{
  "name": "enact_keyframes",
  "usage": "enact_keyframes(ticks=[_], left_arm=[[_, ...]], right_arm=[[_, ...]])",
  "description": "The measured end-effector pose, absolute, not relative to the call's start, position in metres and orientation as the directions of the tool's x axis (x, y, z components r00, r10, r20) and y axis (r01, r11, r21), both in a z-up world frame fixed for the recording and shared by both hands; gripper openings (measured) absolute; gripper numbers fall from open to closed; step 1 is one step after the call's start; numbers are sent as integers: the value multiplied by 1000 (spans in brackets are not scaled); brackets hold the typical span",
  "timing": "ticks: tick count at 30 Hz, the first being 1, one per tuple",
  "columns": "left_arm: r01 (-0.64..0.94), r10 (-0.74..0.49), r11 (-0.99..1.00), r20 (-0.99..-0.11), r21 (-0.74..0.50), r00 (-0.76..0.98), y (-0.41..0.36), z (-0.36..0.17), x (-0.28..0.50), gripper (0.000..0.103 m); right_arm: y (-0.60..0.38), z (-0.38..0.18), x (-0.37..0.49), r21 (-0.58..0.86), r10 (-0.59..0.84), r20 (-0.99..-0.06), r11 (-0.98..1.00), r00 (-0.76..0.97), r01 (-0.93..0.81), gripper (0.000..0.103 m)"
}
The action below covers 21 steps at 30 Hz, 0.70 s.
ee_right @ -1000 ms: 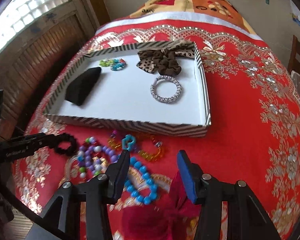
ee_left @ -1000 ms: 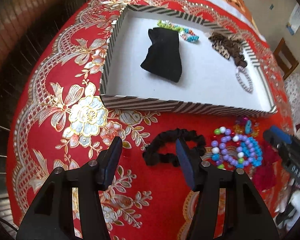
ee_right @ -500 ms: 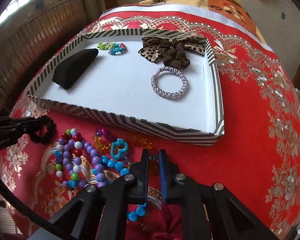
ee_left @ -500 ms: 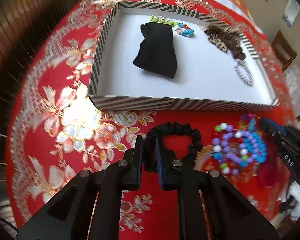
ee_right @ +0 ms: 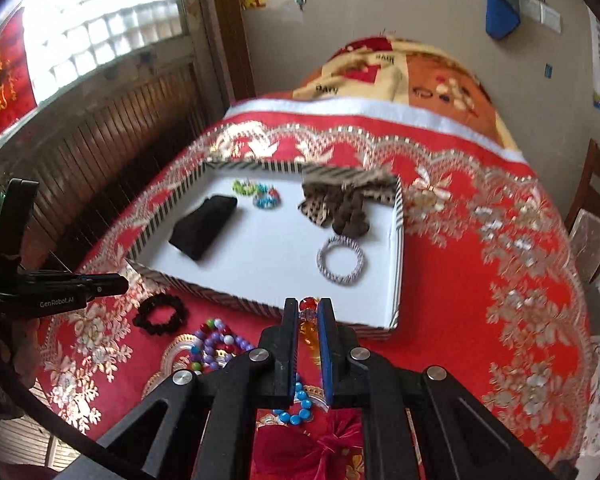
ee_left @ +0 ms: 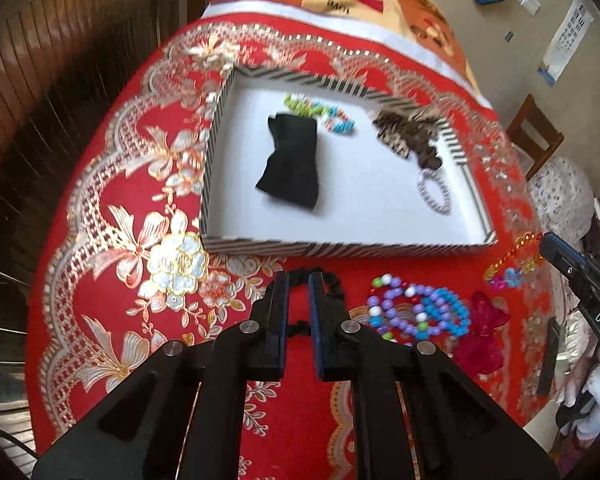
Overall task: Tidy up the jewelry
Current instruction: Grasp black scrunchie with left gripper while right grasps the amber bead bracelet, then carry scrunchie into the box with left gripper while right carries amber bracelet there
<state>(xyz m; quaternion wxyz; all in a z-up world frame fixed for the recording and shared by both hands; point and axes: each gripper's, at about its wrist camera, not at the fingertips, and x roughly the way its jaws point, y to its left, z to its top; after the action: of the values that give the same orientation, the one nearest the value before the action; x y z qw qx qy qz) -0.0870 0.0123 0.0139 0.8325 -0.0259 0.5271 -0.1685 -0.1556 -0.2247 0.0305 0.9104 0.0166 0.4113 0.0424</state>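
Observation:
My left gripper (ee_left: 299,280) is shut on a black scrunchie (ee_left: 332,282) and holds it above the red cloth; it also shows in the right wrist view (ee_right: 162,314). My right gripper (ee_right: 308,306) is shut on an orange-red bead bracelet (ee_right: 309,320), lifted; the bracelet hangs from it in the left wrist view (ee_left: 512,258). The striped tray (ee_left: 260,246) holds a black pouch (ee_left: 292,162), a small bead bracelet (ee_left: 320,114), a leopard scrunchie (ee_left: 410,134) and a silver bangle (ee_left: 434,196).
Purple and blue bead strings (ee_left: 416,312) and a dark red bow (ee_left: 482,330) lie on the cloth in front of the tray. A wooden panel wall (ee_right: 112,120) is to the left, a chair (ee_left: 538,132) to the right.
Both grippers closed, the left on the black scrunchie and the right on the orange bracelet, then both rose and pulled back with their items lifted off the cloth.

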Motion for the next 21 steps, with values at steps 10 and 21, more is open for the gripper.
enact_keyframes(ticks=[10, 21], left_arm=[[243, -293, 946, -880, -212, 373, 18, 12, -85, 13], [228, -197, 965, -929, -128, 313, 8, -51, -74, 30]], right_arm=[[-215, 61, -167, 57, 104, -711, 994, 696, -90, 9], [-205, 58, -168, 66, 125, -725, 991, 677, -112, 9]])
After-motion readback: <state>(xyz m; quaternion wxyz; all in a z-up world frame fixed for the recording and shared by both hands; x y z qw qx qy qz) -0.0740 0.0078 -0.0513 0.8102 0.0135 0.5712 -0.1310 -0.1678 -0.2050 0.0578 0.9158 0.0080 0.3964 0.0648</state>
